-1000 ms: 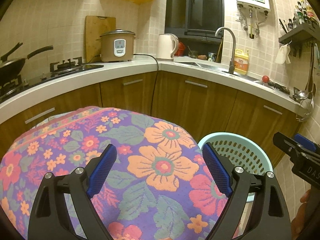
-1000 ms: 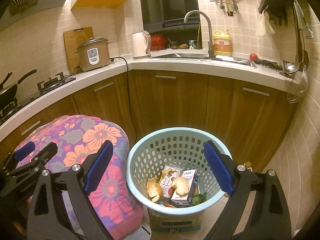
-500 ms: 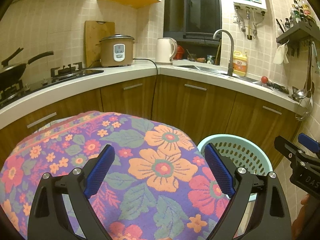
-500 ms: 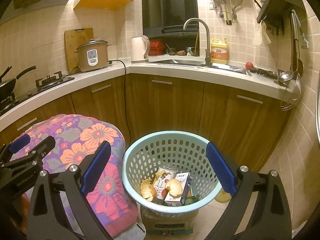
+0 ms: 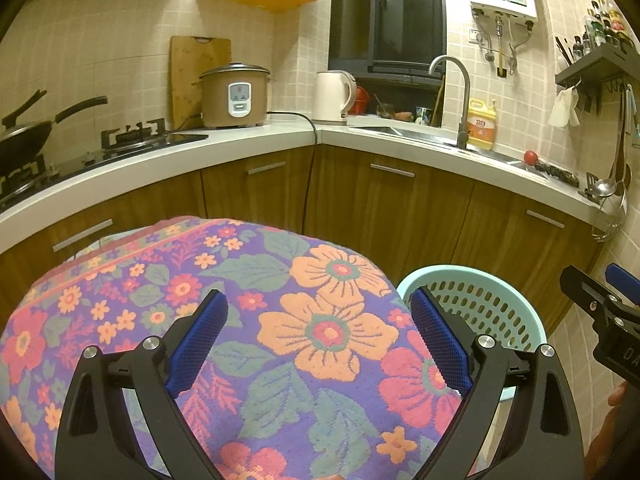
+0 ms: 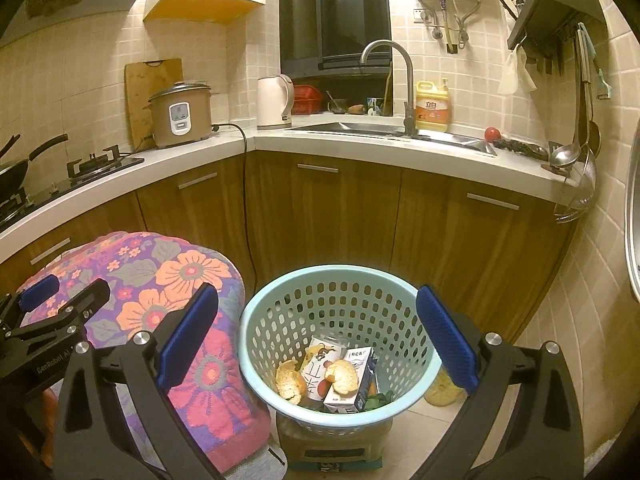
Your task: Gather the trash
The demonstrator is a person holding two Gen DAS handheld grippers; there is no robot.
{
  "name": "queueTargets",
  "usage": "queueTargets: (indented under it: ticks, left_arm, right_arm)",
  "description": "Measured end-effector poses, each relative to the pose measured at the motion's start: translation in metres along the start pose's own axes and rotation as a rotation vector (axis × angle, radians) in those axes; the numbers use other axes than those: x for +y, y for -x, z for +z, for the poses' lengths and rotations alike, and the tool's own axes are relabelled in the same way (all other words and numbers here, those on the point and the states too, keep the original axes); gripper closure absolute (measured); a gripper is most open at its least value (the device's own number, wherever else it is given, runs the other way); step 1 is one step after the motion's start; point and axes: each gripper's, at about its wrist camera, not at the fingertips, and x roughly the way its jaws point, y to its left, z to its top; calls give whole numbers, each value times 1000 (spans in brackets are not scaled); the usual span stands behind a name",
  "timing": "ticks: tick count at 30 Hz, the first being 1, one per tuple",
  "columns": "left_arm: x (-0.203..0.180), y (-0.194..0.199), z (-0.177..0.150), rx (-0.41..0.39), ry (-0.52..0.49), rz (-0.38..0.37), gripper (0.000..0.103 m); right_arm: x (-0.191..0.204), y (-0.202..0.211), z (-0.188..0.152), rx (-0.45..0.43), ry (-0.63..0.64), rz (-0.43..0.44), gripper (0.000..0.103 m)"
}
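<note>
Right wrist view: right claw (image 6: 318,338) opening, empty, above trash-filled basket (image 6: 256,322).

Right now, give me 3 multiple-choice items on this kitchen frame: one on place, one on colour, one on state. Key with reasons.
1. Where does the basket stand?
A. on the counter
B. on a box on the floor, beside the flowered cloth
C. in the sink

2. What colour is the basket?
A. light blue
B. red
C. black

3. What is between the right gripper's pads?
A. an orange peel
B. a carton
C. nothing

Key:
1 B: it rests on a box below the cabinets, right of the cloth.
2 A: its perforated wall is light blue.
3 C: the jaws are opening and empty; orange peels and carton lie in the basket.
</note>
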Motion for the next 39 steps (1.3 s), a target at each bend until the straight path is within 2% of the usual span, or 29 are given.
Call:
queueTargets:
  ticks: [8, 39]
  left_arm:
    - [-1, 0, 0, 0, 0, 1, 12]
    - [5, -3, 0, 2, 2, 1, 11]
  right_arm:
    - [7, 6, 0, -25, 38, -33, 8]
    - [9, 8, 4, -31, 30, -29, 8]
